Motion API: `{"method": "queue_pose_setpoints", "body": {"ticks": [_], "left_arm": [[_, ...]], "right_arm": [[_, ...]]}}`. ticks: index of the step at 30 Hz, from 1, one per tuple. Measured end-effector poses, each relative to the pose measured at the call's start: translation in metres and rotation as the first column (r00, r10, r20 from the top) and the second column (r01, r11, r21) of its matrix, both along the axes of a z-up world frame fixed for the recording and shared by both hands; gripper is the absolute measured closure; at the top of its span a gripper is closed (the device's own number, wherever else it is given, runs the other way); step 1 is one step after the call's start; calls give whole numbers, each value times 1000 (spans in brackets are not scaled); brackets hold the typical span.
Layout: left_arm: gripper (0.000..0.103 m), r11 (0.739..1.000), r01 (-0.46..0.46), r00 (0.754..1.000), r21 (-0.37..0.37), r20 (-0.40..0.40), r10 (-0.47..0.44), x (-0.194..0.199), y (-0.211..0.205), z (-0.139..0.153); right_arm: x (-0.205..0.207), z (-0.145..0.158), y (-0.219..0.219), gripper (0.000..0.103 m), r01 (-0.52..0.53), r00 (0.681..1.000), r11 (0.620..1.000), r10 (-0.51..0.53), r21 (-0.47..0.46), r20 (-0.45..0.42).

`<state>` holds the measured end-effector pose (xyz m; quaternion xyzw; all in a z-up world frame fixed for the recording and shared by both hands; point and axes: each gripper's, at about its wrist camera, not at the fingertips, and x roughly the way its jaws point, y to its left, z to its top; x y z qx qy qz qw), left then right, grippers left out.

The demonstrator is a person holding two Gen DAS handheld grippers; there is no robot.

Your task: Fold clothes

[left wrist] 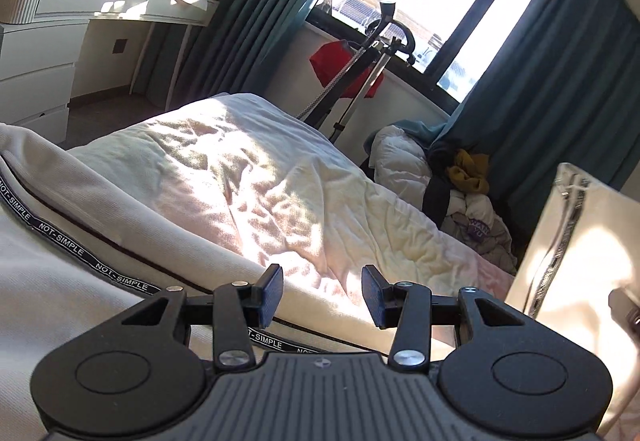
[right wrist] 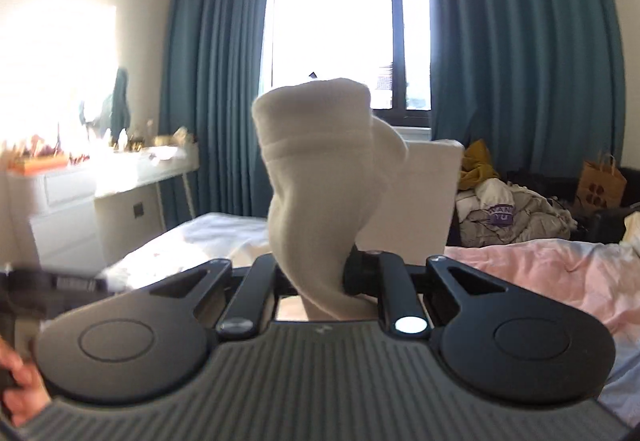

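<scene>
A cream garment [left wrist: 60,209] edged with black "NOT-SIMPLE" tape lies across the bed at the left of the left wrist view. My left gripper [left wrist: 322,293] hovers over its edge, open, nothing between its blue pads. Another part of the cream garment [left wrist: 580,241] hangs lifted at the right edge. In the right wrist view my right gripper [right wrist: 316,273] is shut on a bunched fold of the cream garment [right wrist: 320,161], which stands up in front of the camera and hides the fingertips. The left gripper [right wrist: 52,285] shows blurred at the left, with a hand [right wrist: 20,389] below it.
The bed carries a rumpled white and pink quilt [left wrist: 248,177]. A pile of clothes [left wrist: 472,201] lies beyond its far side. A garment steamer stand [left wrist: 360,81] stands by the window. A white dressing table [left wrist: 100,1] is at left, a paper bag [right wrist: 602,181] at far right.
</scene>
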<state>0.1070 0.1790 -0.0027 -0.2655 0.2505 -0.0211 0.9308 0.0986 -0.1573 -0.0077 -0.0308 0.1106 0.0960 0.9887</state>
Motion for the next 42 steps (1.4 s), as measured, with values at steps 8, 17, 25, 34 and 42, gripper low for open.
{"method": "queue_pose_setpoints", "body": {"ticks": [8,17,25,34,42], "left_arm": [[57,999,49,997,-8,-52,-49,2,0,-8],[56,989,148,983,-25,-109,-150,15,-14,-24],[59,962,273,954,-10,-126,-272,14,-39,-27],[76,945,313,928,94,-241,-283,20,-70,-48],[79,945,307,919,111,-294,-264,27,-71,-58]], "right_arm": [[-19,-114,76,87,-209,963,932,145,-295,-226],[-35,-88,78,64,-436,878,855,335,-282,-343],[-65,-56,11,52,-429,861,902,423,44,-284],[-23,-95,-18,51,-251,867,962,272,105,-418],[-44,-101,7,48,-354,846,935,320,0,-427]]}}
